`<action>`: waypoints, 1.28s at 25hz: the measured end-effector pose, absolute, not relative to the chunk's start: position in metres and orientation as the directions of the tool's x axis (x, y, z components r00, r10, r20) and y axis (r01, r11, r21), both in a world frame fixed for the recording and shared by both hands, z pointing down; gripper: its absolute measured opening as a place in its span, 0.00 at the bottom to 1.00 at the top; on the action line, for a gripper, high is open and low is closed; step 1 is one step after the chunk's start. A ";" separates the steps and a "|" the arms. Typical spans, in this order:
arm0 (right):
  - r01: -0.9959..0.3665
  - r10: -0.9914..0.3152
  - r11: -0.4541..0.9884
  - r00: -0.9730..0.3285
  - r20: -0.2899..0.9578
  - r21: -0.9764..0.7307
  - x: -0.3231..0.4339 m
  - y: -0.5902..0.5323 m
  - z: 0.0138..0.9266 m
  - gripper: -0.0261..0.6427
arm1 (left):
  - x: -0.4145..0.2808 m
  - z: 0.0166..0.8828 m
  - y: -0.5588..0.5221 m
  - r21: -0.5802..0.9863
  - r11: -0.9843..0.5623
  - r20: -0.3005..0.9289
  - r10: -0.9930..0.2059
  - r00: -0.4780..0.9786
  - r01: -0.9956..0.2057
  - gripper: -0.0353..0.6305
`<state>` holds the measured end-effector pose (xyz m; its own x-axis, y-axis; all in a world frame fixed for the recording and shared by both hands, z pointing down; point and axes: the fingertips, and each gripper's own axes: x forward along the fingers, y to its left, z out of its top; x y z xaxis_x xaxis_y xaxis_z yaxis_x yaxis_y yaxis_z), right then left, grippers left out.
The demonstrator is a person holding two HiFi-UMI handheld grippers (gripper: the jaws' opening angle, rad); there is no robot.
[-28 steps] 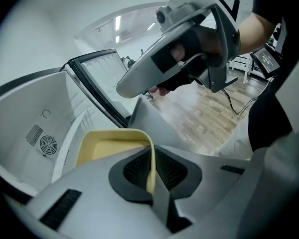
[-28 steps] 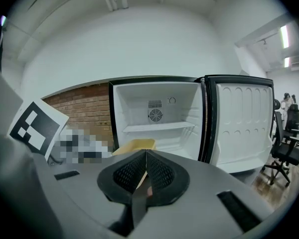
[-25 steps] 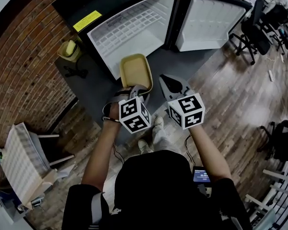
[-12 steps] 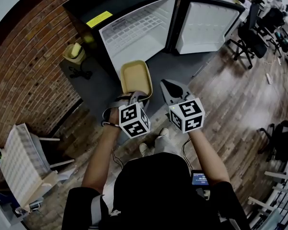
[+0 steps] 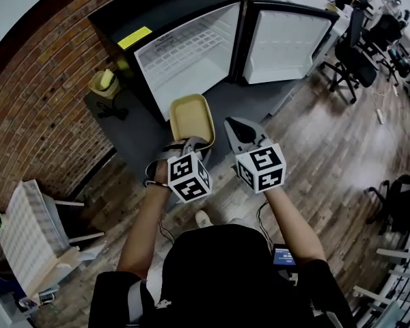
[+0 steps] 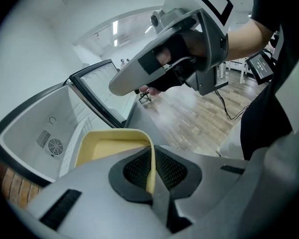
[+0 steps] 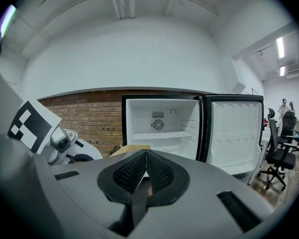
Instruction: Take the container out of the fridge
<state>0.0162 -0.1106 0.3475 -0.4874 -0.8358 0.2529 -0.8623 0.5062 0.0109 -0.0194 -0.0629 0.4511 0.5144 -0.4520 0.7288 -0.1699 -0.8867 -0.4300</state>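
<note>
A shallow yellow container (image 5: 192, 117) hangs in the air in front of the open fridge (image 5: 191, 53), clear of its shelves. My left gripper (image 5: 190, 144) is shut on the container's near rim; in the left gripper view the rim (image 6: 150, 169) runs pinched between the two pads. My right gripper (image 5: 240, 134) floats just right of the container, shut and empty. The right gripper view looks over its closed jaws (image 7: 145, 176) at the empty white fridge interior (image 7: 159, 123) and a corner of the container (image 7: 129, 149).
The fridge door (image 5: 285, 41) stands swung open to the right. A grey mat (image 5: 140, 132) lies under the fridge front, brick wall (image 5: 41, 101) on the left. A small yellow bin (image 5: 104, 82) sits beside the fridge. Office chairs (image 5: 359, 53) stand at the right; a white rack (image 5: 27, 231) stands lower left.
Both grippers and the container have drawn back a little from the fridge, which now sits farther off in the head view. The grip on the rim is unchanged.
</note>
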 end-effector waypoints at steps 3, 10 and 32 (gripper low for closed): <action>-0.850 -0.827 0.526 -0.505 0.248 0.025 0.025 -0.103 0.339 0.10 | -0.009 0.443 -0.059 -0.439 -0.880 0.727 -0.466 0.505 -0.181 0.09; -0.834 -0.817 0.550 -0.529 0.230 0.039 0.053 -0.085 0.323 0.10 | 0.021 0.425 -0.048 -0.452 -0.860 0.711 -0.507 0.488 -0.235 0.09; -0.800 -0.787 0.600 -0.585 0.197 0.020 0.106 -0.015 0.325 0.10 | 0.074 0.419 0.020 -0.485 -0.826 0.707 -0.563 0.428 -0.286 0.09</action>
